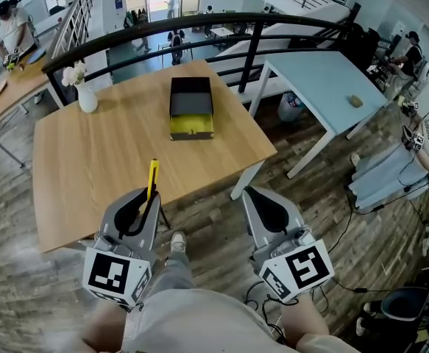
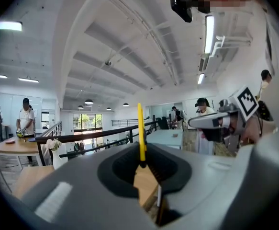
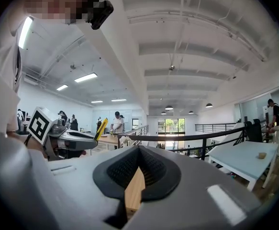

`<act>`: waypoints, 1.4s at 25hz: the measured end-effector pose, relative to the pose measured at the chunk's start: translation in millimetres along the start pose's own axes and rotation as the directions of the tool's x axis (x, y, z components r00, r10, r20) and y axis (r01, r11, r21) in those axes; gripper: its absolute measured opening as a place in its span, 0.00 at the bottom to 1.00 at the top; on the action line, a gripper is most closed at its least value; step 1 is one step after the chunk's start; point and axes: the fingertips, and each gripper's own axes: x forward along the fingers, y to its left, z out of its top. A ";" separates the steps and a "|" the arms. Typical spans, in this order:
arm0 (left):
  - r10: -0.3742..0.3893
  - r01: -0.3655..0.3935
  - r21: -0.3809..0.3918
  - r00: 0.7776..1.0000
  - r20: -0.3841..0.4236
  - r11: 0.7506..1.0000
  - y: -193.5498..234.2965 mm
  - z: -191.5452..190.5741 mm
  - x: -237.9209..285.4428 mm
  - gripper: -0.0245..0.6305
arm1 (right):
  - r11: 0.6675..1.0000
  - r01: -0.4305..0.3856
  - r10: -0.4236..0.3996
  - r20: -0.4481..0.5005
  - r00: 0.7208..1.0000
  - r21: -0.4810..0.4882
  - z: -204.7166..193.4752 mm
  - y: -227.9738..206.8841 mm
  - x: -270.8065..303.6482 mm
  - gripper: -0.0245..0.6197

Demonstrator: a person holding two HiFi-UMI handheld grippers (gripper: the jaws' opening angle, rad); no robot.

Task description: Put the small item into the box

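Yellow item (image 2: 140, 128) in left gripper (image 2: 142, 164), box (image 1: 191, 107) only in head view

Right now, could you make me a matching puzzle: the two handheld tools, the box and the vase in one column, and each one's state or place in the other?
Things:
1. left tool
2. right tool
3. box
4. vase

States or places:
A. lying open on the wooden table
B. shut, with nothing in it
C. by the table's far left corner, holding white flowers
D. shut on a thin yellow stick

Pairs: 1-D, 2-B, 3-A, 4-C
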 end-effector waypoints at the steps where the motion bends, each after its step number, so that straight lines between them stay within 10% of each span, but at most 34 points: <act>1: -0.004 0.004 -0.003 1.000 -0.001 1.000 7.3 0.6 8.2 0.10 | 1.000 0.001 -0.001 -0.002 1.000 0.002 1.5 -3.5 10.8 0.04; 35: -0.120 0.118 -0.088 0.993 -0.020 0.989 238.9 -12.2 220.9 0.10 | 0.996 0.084 -0.082 -0.088 0.993 0.025 19.7 -64.8 311.4 0.04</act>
